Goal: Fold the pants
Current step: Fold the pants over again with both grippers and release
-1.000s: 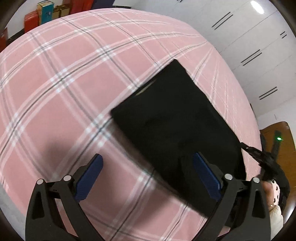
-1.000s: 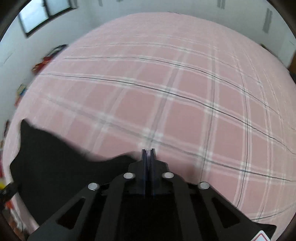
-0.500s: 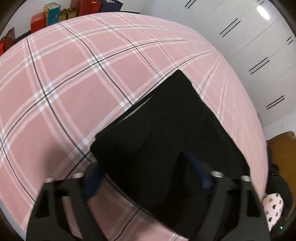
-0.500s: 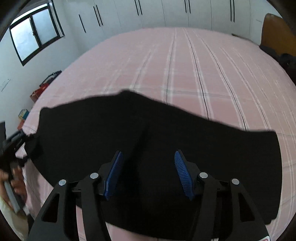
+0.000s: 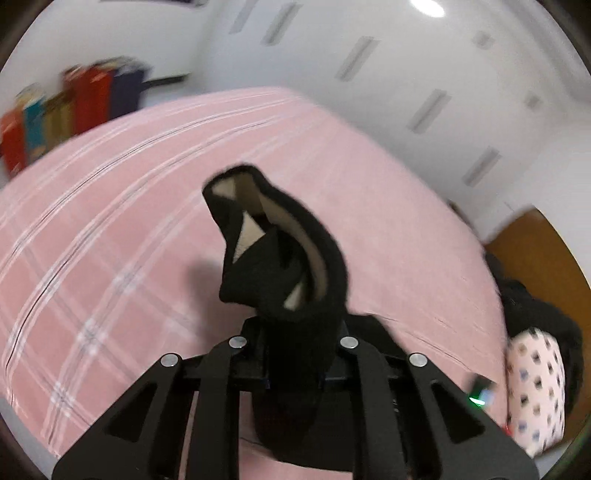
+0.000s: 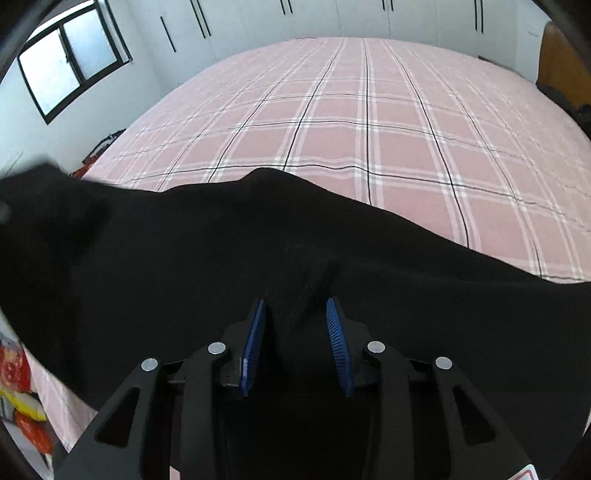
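The black pants (image 5: 291,266) were lying flat on the pink plaid bed (image 5: 110,206) a second ago; now one end is bunched and lifted off it. The left gripper (image 5: 293,354), wide open before, is closing on that bunch. The right gripper (image 6: 295,332), then shut, is closing its blue pads (image 6: 255,339) round a raised ridge of cloth, so a fold lift is likely starting. Beyond the fingers, wardrobes (image 6: 332,18); nothing obstructs.

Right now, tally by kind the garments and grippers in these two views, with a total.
Black fabric pants: 1
Black two-finger grippers with blue pads: 2, the left gripper closing on the pants, the right gripper closing around a ridge of them
Total: 3
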The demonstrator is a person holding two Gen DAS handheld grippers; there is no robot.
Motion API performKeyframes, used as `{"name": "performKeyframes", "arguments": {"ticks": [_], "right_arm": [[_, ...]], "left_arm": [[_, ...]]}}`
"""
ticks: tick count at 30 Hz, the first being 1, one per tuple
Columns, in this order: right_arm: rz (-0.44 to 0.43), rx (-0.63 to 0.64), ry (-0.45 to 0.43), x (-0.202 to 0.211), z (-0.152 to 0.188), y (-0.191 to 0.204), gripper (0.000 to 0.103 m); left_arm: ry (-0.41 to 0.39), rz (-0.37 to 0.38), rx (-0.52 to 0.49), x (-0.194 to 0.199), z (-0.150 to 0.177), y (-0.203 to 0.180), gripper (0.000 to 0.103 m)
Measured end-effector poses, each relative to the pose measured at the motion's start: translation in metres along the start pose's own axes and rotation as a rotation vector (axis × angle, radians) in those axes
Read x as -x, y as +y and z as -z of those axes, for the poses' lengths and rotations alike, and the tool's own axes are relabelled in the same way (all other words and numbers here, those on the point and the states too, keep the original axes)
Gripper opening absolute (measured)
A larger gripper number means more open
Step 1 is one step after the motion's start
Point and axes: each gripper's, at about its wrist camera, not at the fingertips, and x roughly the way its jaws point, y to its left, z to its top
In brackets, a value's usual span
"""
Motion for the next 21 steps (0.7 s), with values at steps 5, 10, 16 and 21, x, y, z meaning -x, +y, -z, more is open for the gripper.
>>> {"name": "performKeyframes", "arguments": {"ticks": [5, 10, 16, 21], "right_arm": [[-0.125, -0.137, -0.008, 0.017, -0.002, -0.027, 0.033], [-0.129, -0.276, -0.021, 0.042, 0.014, -0.098, 0.033], [-0.130, -0.364, -0.016, 0.074, 0.051, -0.176, 0.029], [-0.223, -0.434, -0.009, 0.103, 0.066, -0.209, 0.039]], "left_arm": [[0.040, 0.128, -0.215, 0.002, 0.021, -0.114, 0.015], [0.180, 0.205, -0.339, -0.023, 0.085, -0.199, 0.016], [0.391, 0.037, -0.475, -0.094, 0.191, -0.237, 0.025], [0.347, 0.046, -0.504, -0.058, 0.204, -0.242, 0.087]]}}
